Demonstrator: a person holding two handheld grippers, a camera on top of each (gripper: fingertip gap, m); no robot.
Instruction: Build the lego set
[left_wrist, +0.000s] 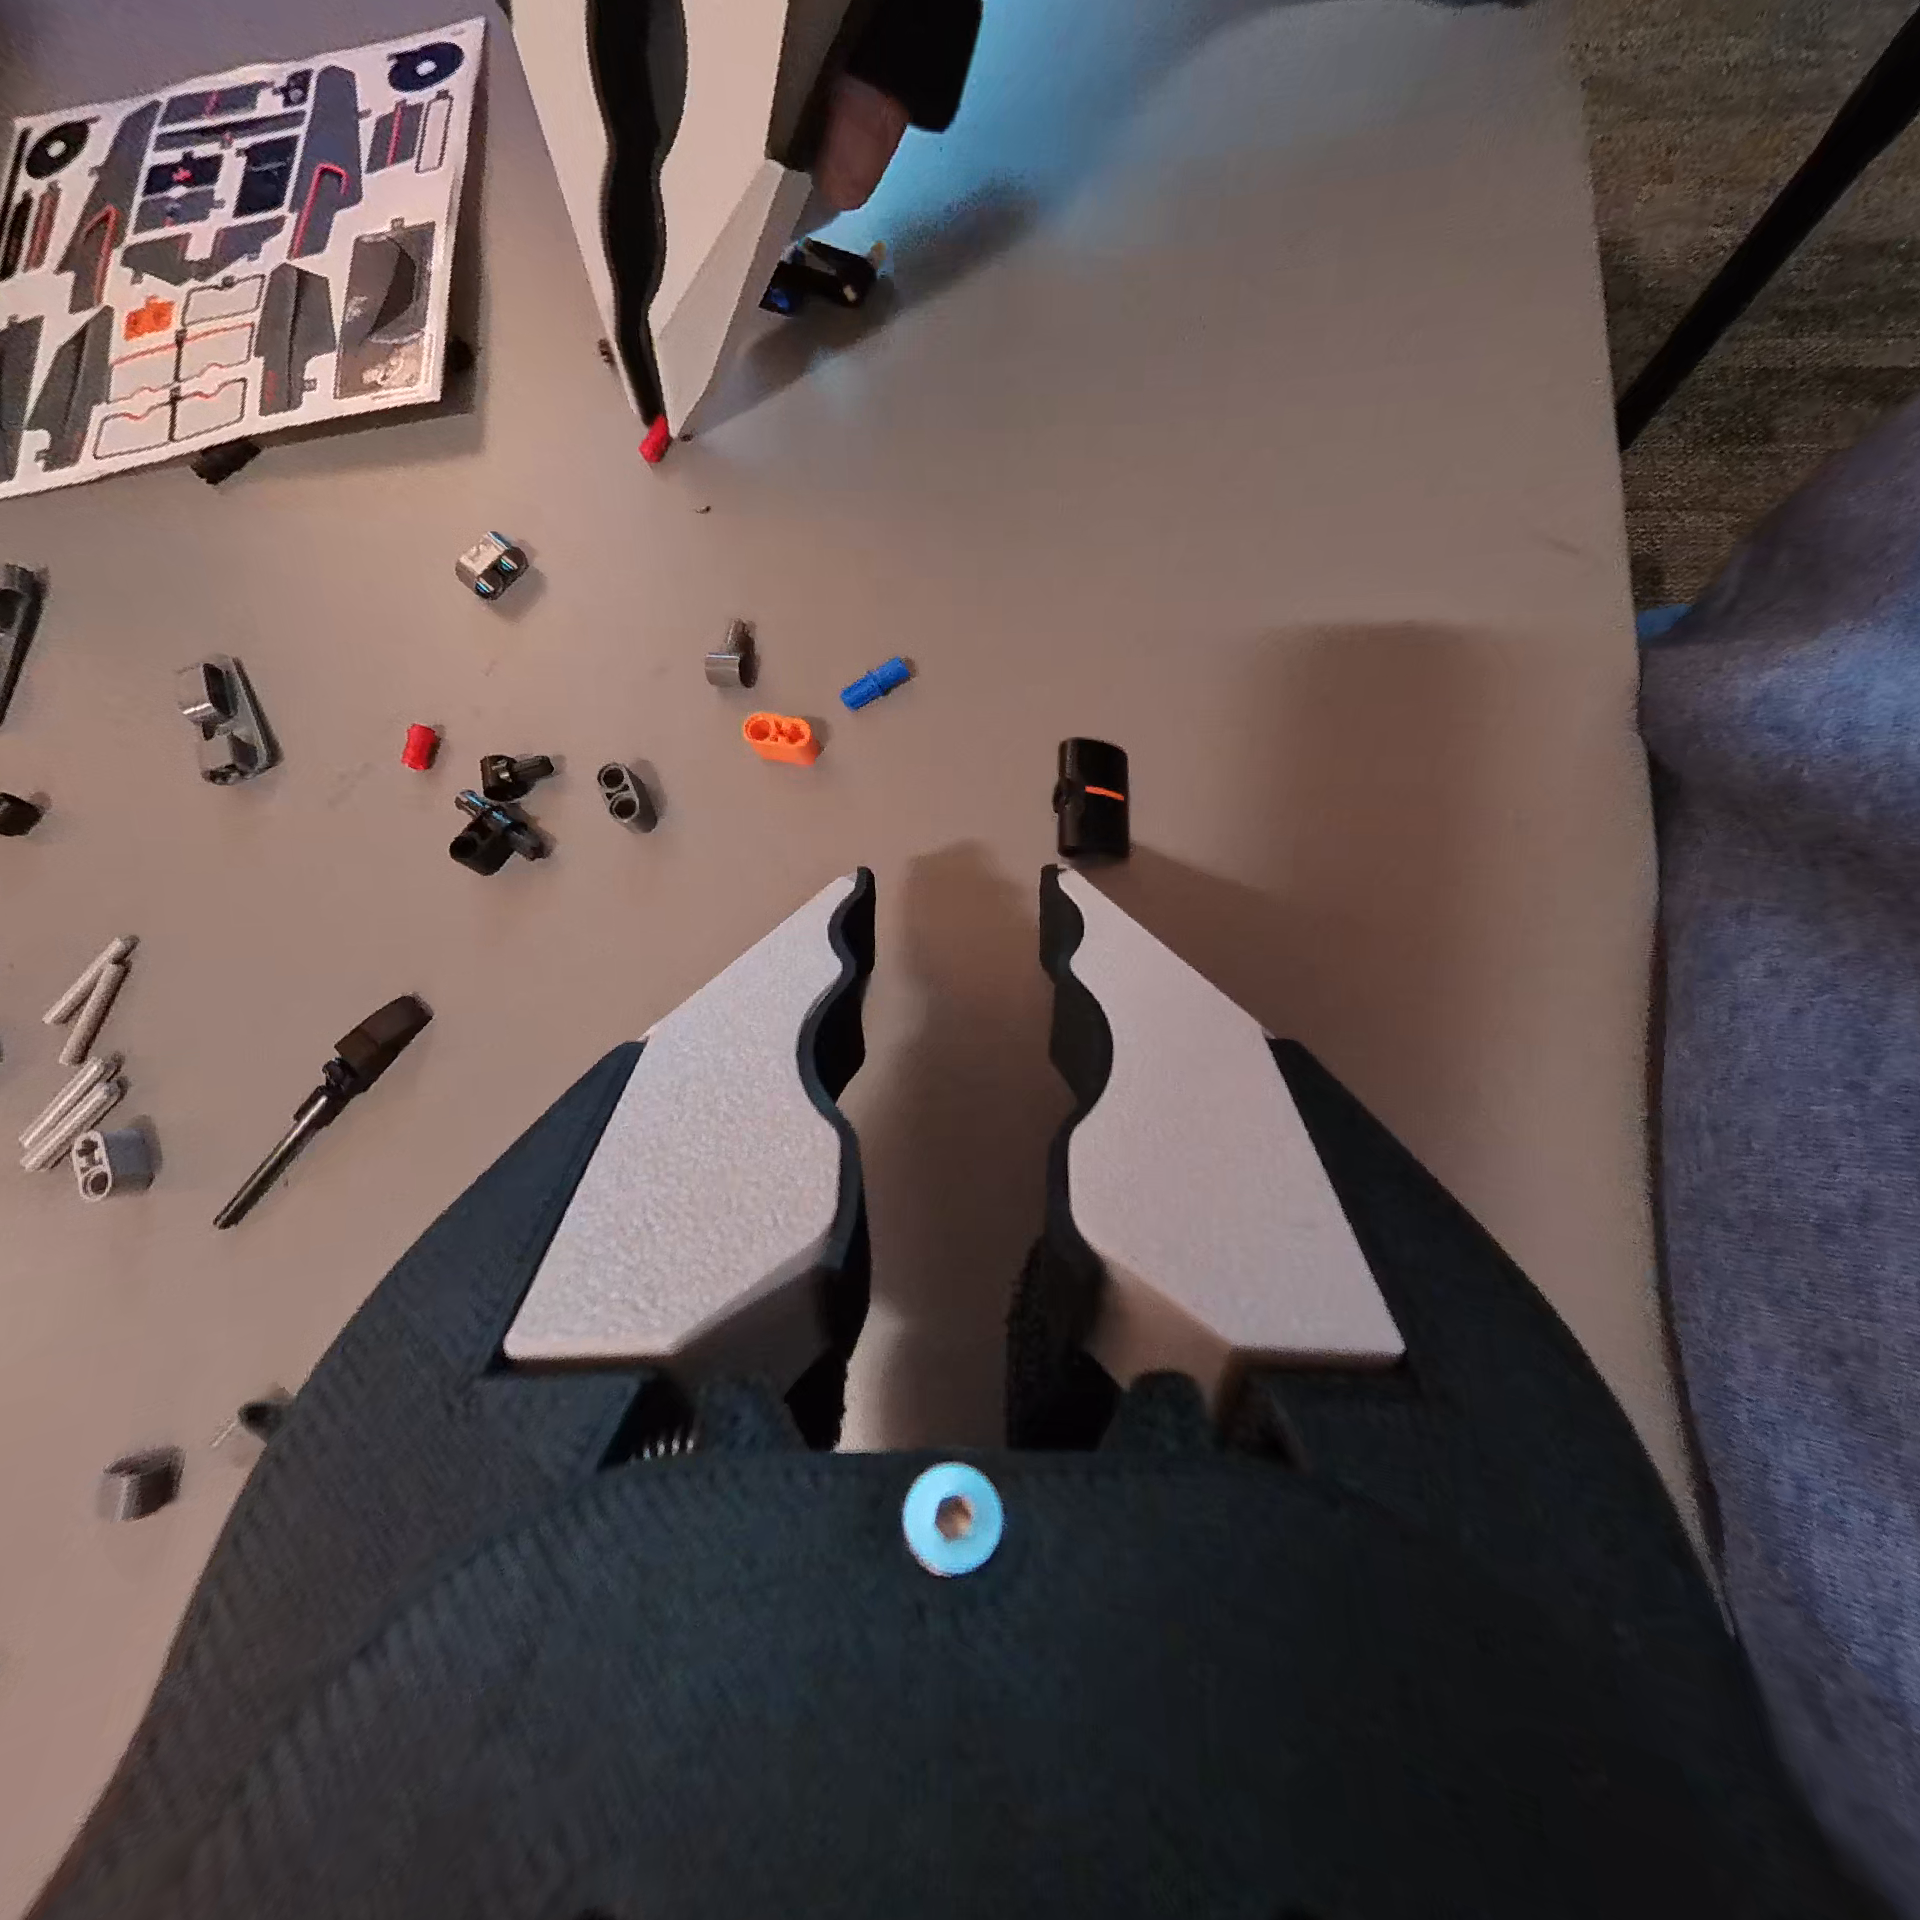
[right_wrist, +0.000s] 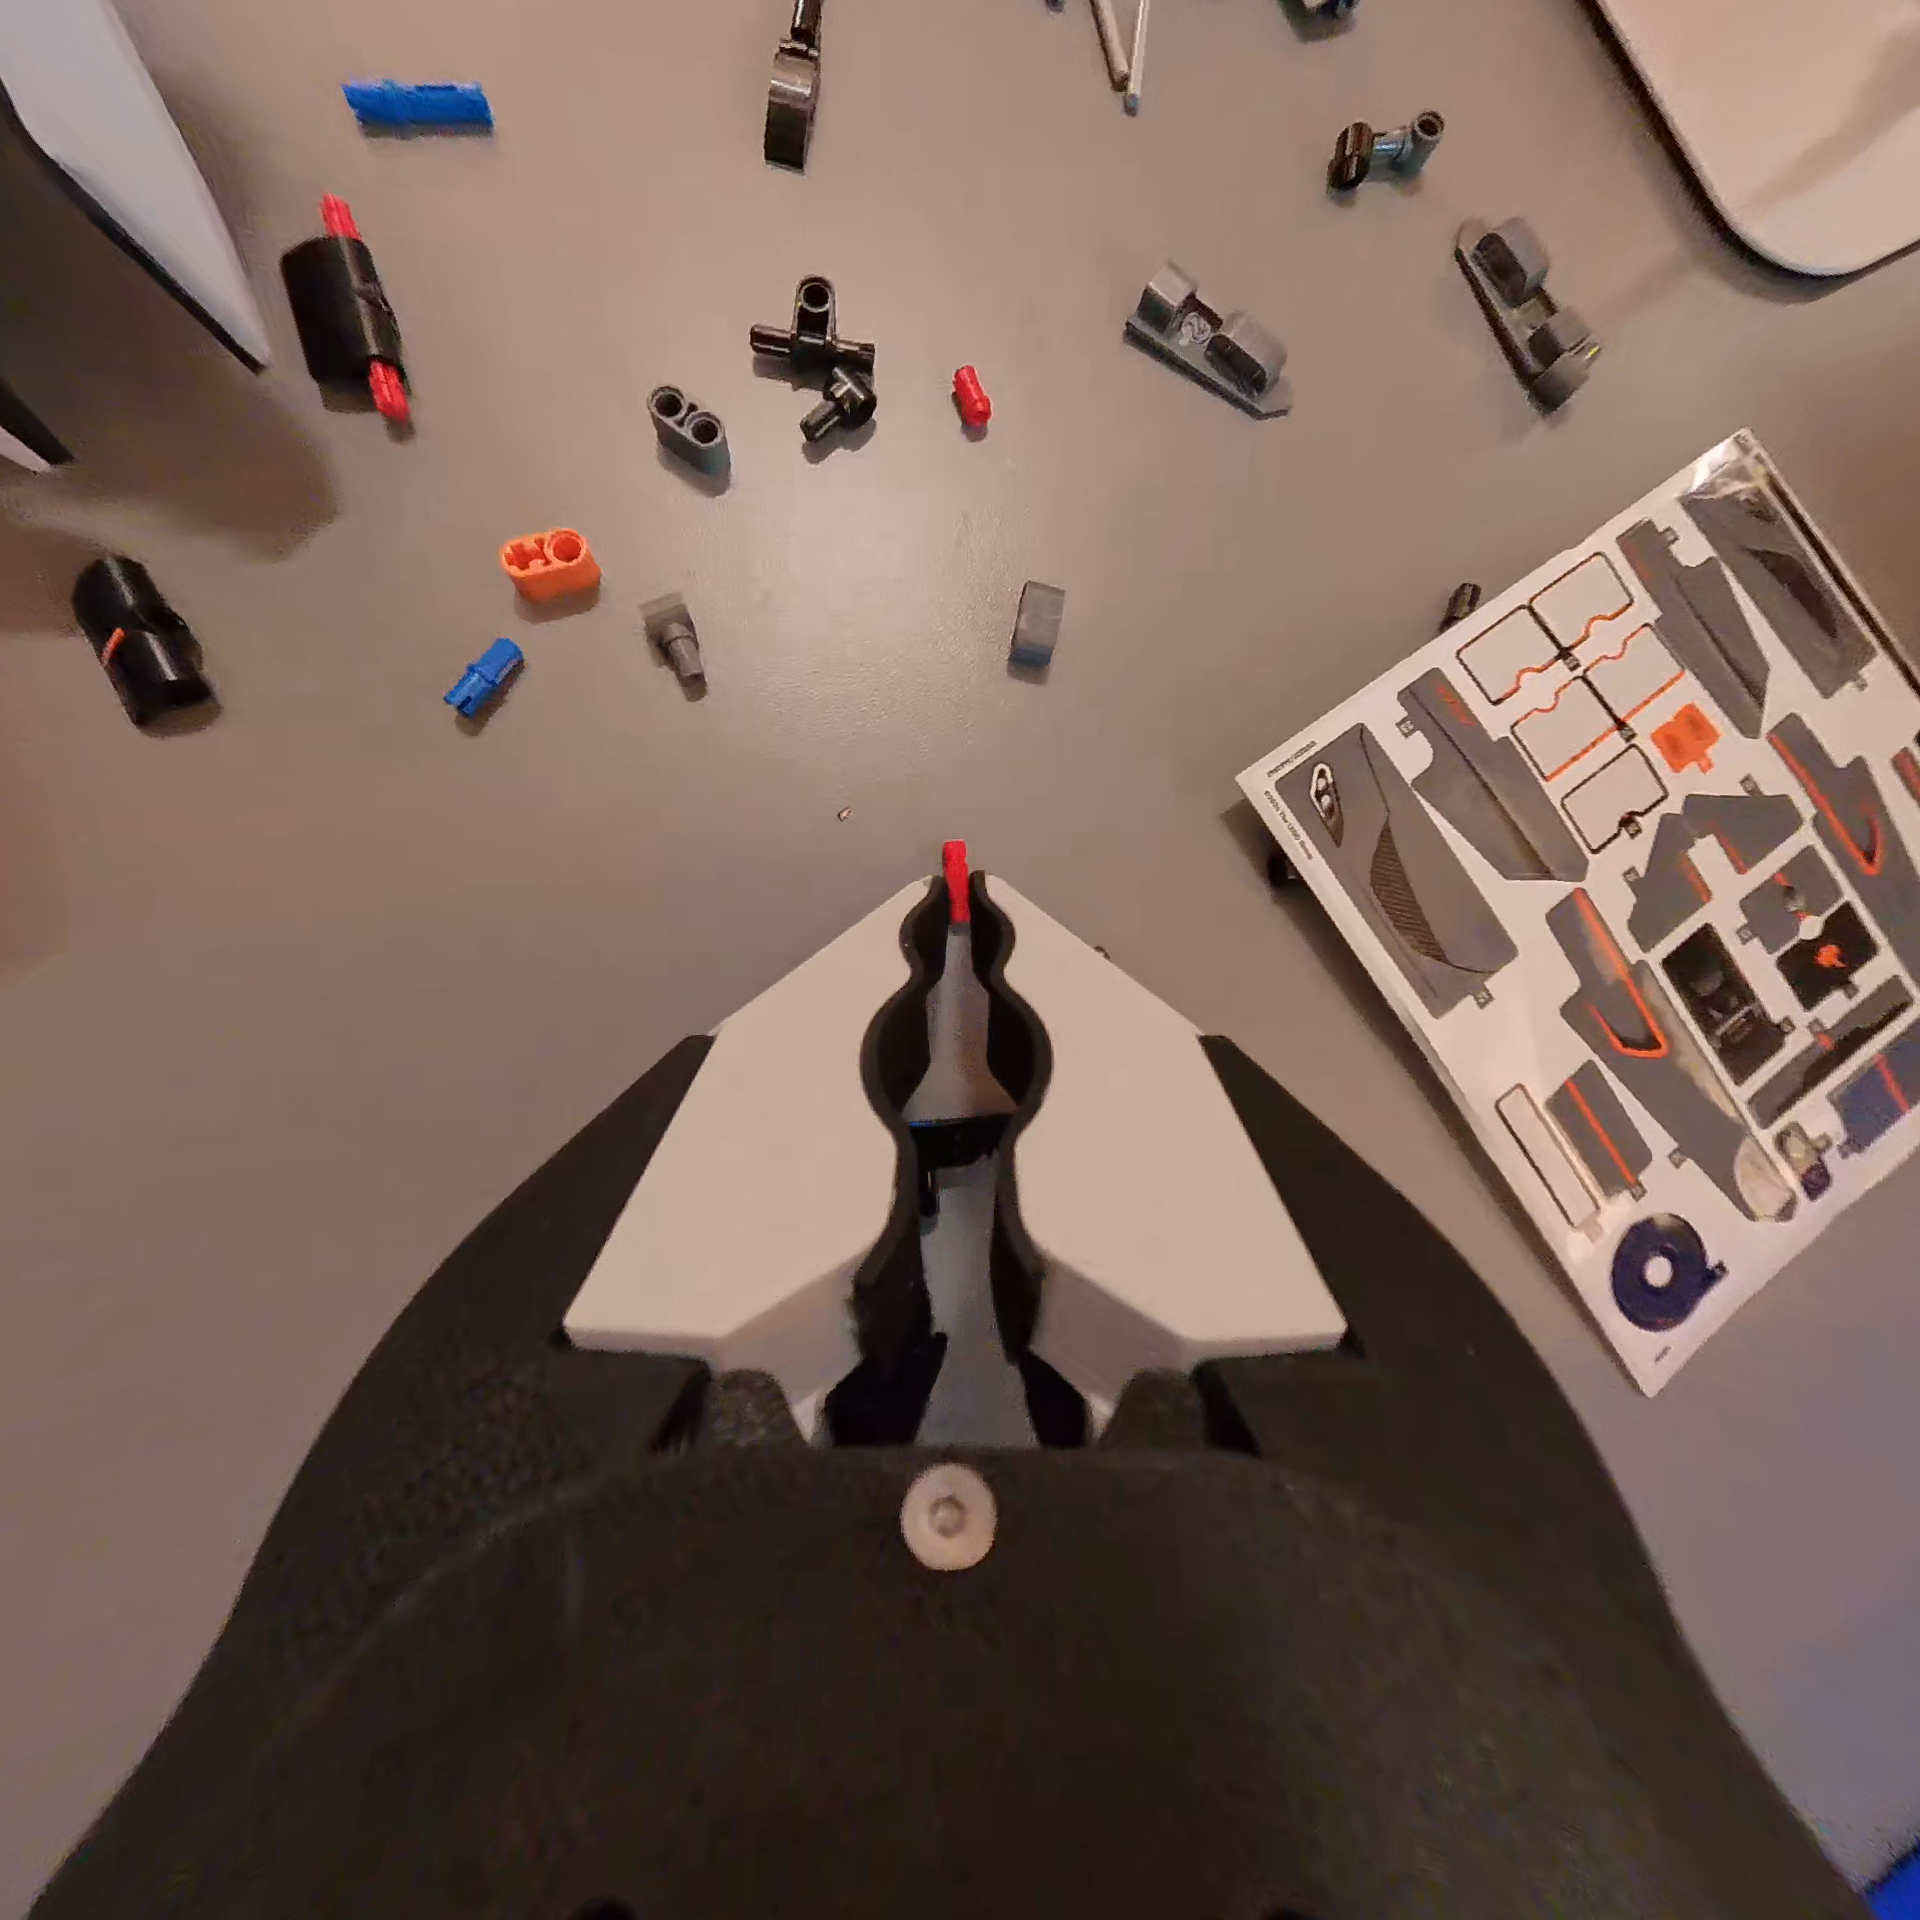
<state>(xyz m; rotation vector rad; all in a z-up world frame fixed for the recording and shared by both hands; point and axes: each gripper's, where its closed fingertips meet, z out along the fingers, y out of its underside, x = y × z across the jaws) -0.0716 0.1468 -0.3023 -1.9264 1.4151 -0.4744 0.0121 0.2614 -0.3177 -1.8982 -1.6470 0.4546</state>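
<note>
My left gripper (left_wrist: 958, 883) is open and empty, low over the grey table (left_wrist: 1247, 468). A black cylinder piece with an orange line (left_wrist: 1091, 800) stands just beyond its right fingertip, apart from it; it also shows in the right wrist view (right_wrist: 140, 644). My right gripper (right_wrist: 954, 883) is shut on a small red pin (right_wrist: 954, 868) that sticks out past the tips. In the left wrist view the right gripper (left_wrist: 655, 410) points down at the table with the red pin (left_wrist: 652, 442) at its tip. A black cylinder with a red axle through it (right_wrist: 348, 312) lies at the far left.
Loose parts lie between the grippers: an orange connector (left_wrist: 781, 738), a blue pin (left_wrist: 875, 683), a red bush (left_wrist: 419, 745), and grey and black connectors (left_wrist: 499, 810). A sticker sheet (right_wrist: 1621, 883) lies to the right. The table's edge (left_wrist: 1631, 623) and a person's blue clothing (left_wrist: 1787, 1039) are right. The tips of one gripper are about 15 centimeters away from the tips of the other.
</note>
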